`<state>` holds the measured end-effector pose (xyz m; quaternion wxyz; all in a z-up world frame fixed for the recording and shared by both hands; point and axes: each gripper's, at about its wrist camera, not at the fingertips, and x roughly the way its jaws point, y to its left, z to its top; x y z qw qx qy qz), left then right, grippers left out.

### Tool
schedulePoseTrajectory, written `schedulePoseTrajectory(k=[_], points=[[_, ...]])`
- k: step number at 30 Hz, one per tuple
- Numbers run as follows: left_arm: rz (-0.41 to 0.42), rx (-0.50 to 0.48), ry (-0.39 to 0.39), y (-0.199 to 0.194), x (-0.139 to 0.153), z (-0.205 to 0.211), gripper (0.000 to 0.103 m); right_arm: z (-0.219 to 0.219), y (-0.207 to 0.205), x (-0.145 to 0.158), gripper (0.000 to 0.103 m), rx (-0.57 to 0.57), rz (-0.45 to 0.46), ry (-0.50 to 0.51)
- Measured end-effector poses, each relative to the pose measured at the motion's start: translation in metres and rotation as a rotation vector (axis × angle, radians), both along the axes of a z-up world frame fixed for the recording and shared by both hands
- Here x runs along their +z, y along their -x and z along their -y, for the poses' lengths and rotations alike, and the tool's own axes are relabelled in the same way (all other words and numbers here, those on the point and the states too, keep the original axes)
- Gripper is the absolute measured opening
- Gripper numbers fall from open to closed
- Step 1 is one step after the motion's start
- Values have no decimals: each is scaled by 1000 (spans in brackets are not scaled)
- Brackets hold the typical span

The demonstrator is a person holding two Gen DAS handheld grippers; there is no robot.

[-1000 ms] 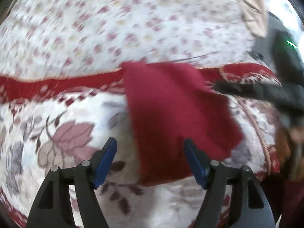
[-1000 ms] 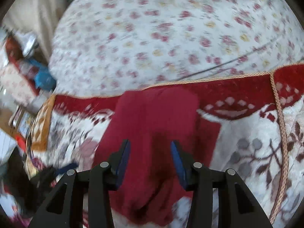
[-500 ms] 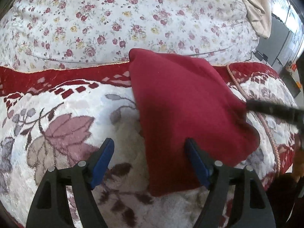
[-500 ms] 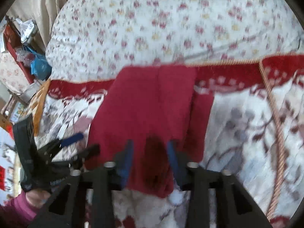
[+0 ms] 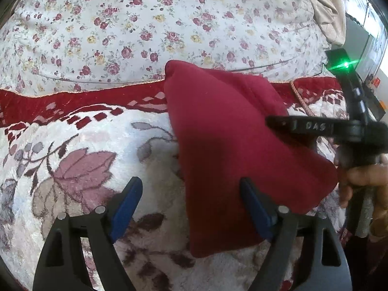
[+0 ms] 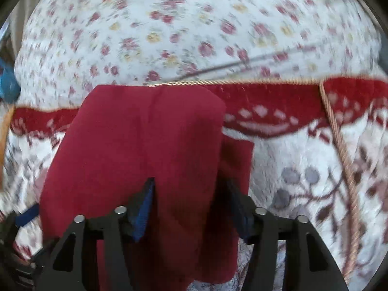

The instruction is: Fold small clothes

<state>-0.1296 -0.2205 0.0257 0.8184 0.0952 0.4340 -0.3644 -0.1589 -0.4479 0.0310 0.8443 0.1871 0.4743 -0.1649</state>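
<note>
A folded dark red garment (image 5: 232,145) lies on a floral white-and-red blanket (image 5: 80,150). My left gripper (image 5: 191,206) is open and empty, low over the garment's near left edge, with its right finger (image 5: 254,206) over the cloth. My right gripper (image 6: 190,206) is open over the garment (image 6: 145,140), its blue-padded fingers apart above the cloth's near end. The right gripper also shows in the left wrist view (image 5: 303,127), reaching in over the garment's right side.
A flowered white sheet (image 5: 145,24) covers the bed behind the blanket. A gold cord trim (image 6: 339,150) runs along the blanket's right part. A beige cloth (image 5: 327,7) hangs at the far right. Blue items (image 6: 8,87) sit off the bed's left.
The right gripper opened and let go of the garment, which now lies flat. The right gripper moved in over the garment's right side. The left gripper stayed open and nearly still.
</note>
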Motion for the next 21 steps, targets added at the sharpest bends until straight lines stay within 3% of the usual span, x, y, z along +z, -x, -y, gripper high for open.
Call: schedulePoseTrajectory(k=[3, 8, 13, 15, 18, 19, 21], points=[[3, 0, 0, 1, 1, -1, 83, -6, 8, 9, 61, 3, -6, 28], [6, 7, 0, 0, 1, -1, 84, -20, 26, 22, 63, 15, 72, -76], [-4, 13, 2, -1, -1, -2, 86, -34, 27, 5, 63, 77, -2, 9], [-10, 11, 13, -1, -1, -4, 87, -30, 29, 7, 54, 74, 15, -40], [-59, 3, 53, -6, 1, -7, 88, -20, 35, 13, 53, 54, 70, -78], [-84, 2, 70, -9, 1, -8, 89, -16, 37, 14, 55, 34, 88, -88], [-160, 18, 116, -19, -1, -11, 92, -2, 44, 15, 88, -35, 129, -97]])
